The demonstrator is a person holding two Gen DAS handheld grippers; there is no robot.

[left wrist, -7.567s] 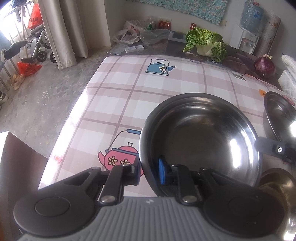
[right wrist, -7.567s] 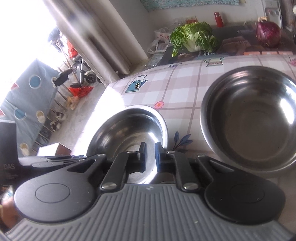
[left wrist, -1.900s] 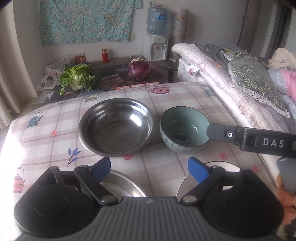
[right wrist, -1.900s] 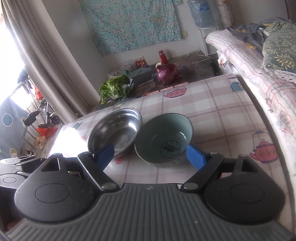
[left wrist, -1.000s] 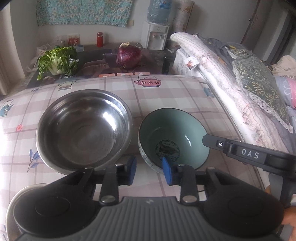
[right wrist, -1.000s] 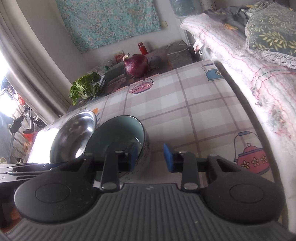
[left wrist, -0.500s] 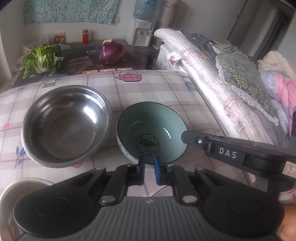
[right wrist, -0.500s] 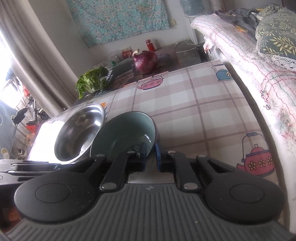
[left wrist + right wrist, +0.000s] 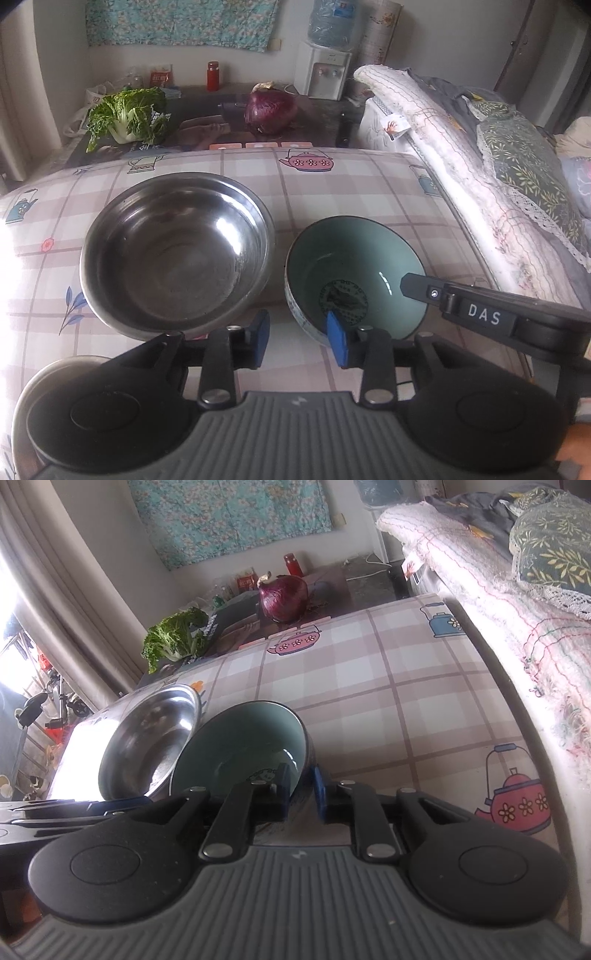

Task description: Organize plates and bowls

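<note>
- Your left claw (image 9: 298, 340) is apart: its jaws have just been opening. The near wall of the green bowl (image 9: 354, 266) passes between them, with one blue pad (image 9: 337, 341) over the inside of the rim and the other out over the cloth, clear of the bowl.
- Your right claw (image 9: 301, 794) sits astride the right-hand rim of the same bowl, one pad inside and one outside. Its jaws have also just been opening. They stand only slightly apart, and a sliver of the green interior shows between the inner pad and the wall, so it reads as loosened rather than clamped.
- The green bowl stands upright on the checked cloth of the desk (image 9: 351, 184), with a dark round emblem on its bottom.
- The large steel bowl (image 9: 177, 254) stands upright just beside it, on its left. Seen from the right wrist their rims look close to touching, but you cannot tell if they meet.
- A smaller steel bowl (image 9: 51, 373) lies at the near left edge, mostly hidden under your left claw.
- Beyond the desk, a leafy cabbage (image 9: 127, 114) and a purple cabbage (image 9: 271, 110) lie on a dark low table. A bed (image 9: 498, 192) runs along the right.
</note>
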